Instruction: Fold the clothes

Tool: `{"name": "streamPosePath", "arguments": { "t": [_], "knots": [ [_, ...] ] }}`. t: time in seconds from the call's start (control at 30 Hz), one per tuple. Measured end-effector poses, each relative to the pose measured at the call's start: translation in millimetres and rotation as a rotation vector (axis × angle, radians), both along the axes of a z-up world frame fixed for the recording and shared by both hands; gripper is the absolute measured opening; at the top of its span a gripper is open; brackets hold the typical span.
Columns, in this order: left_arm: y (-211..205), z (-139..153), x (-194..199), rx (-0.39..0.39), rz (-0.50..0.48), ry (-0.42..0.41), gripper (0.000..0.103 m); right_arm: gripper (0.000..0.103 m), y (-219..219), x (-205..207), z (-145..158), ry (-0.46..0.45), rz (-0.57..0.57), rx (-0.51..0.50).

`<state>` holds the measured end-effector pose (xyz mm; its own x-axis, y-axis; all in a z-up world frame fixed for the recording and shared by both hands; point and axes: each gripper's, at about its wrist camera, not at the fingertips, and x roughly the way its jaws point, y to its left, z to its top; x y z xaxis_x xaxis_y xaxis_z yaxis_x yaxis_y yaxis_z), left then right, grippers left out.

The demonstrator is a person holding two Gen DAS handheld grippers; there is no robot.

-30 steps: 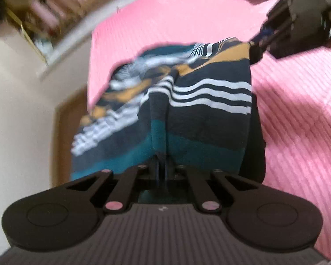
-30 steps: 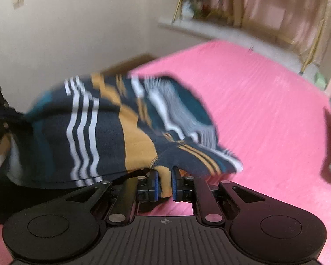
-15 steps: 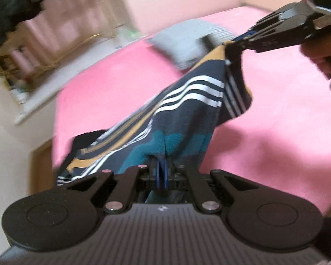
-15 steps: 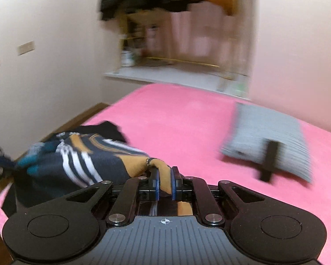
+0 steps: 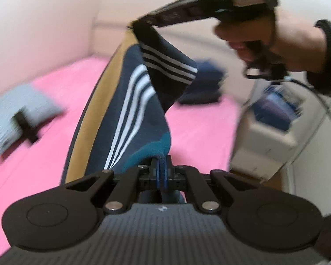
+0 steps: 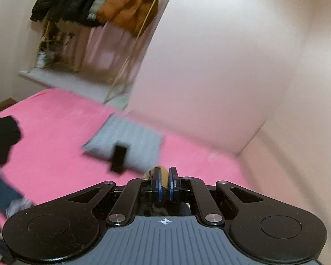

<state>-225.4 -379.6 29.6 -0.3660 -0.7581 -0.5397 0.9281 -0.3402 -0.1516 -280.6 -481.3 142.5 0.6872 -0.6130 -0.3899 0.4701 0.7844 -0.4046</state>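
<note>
In the left wrist view, the striped shirt (image 5: pixel 130 114) is held in the air above the pink bed (image 5: pixel 44 154), clamped at its teal hem by the left claw (image 5: pixel 162 172) and at a far corner by the right claw (image 5: pixel 141 25); a slipped corner would let it collapse. In the right wrist view, the right claw (image 6: pixel 164 185) is pinched on only a thin mustard fold, a hold that could be lost under a tug, while the folded grey garment (image 6: pixel 125 145) near the bed's far edge could be covered.

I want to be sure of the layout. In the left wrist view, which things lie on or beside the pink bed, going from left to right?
Grey folded garment → striped shirt, held up by both grippers → dark blue folded pile → white box with blue items, beside the bed.
</note>
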Motion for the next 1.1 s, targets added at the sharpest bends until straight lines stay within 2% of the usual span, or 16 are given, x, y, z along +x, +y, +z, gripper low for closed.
{"name": "streamPosePath", "arguments": {
  "t": [0.1, 0.2, 0.3, 0.37, 0.43, 0.5, 0.57, 0.6, 0.67, 0.77, 0.87, 0.9, 0.97, 1.03, 1.07, 1.1],
  "knots": [
    [8.6, 25.6, 4.0, -0.112, 0.005, 0.069, 0.002, 0.002, 24.0, 8.2, 45.9, -0.031, 0.067, -0.131],
    [36.0, 39.4, 27.3, -0.175, 0.089, 0.115, 0.002, 0.0, 67.6, 48.1, 65.1, -0.049, 0.218, -0.226],
    [79.0, 36.2, 55.6, -0.182, 0.232, 0.132, 0.002, 0.0, 118.4, 108.5, 46.9, -0.082, 0.409, -0.201],
    [109.0, 22.1, 76.3, -0.128, 0.379, 0.135, 0.003, 0.0, 153.0, 156.4, 21.5, -0.082, 0.538, -0.142],
    [137.4, -7.0, 101.9, 0.003, 0.571, 0.14, 0.004, 0.0, 186.6, 199.3, -15.8, -0.074, 0.635, -0.03],
    [171.2, -41.9, 129.5, 0.13, 0.766, 0.13, 0.004, 0.0, 211.7, 234.5, -59.1, -0.023, 0.669, 0.083],
    [204.3, -76.7, 153.2, 0.264, 0.919, 0.112, 0.007, 0.049, 233.6, 245.0, -96.4, 0.038, 0.662, 0.16],
    [217.3, -89.1, 161.6, 0.318, 0.962, 0.115, 0.007, 0.089, 238.4, 241.1, -113.9, 0.056, 0.65, 0.187],
    [242.5, -112.2, 175.9, 0.411, 1.035, 0.131, 0.011, 0.092, 243.4, 217.8, -148.6, 0.115, 0.613, 0.234],
    [254.5, -128.4, 185.1, 0.46, 1.068, 0.135, 0.021, 0.092, 223.5, 177.3, -183.8, 0.255, 0.507, 0.295],
    [232.0, -132.6, 180.5, 0.458, 1.027, 0.118, 0.029, 0.092, 186.1, 116.1, -211.6, 0.369, 0.355, 0.336],
    [216.1, -131.2, 184.4, 0.453, 0.999, 0.11, 0.031, 0.092, 173.3, 95.7, -219.1, 0.394, 0.303, 0.354],
    [178.9, -127.3, 193.2, 0.442, 0.931, 0.09, 0.043, 0.092, 139.1, 65.4, -232.7, 0.415, 0.195, 0.417],
    [136.1, -129.5, 183.0, 0.431, 0.84, 0.06, 0.048, 0.092, 104.7, 45.5, -243.4, 0.424, 0.121, 0.464],
    [111.5, -134.4, 180.3, 0.431, 0.795, 0.042, 0.052, 0.092, 88.7, 40.3, -250.9, 0.426, 0.104, 0.482],
    [86.9, -139.2, 177.6, 0.43, 0.75, 0.023, 0.054, 0.092, 67.3, 52.0, -259.5, 0.433, 0.098, 0.505]
  ]
}}
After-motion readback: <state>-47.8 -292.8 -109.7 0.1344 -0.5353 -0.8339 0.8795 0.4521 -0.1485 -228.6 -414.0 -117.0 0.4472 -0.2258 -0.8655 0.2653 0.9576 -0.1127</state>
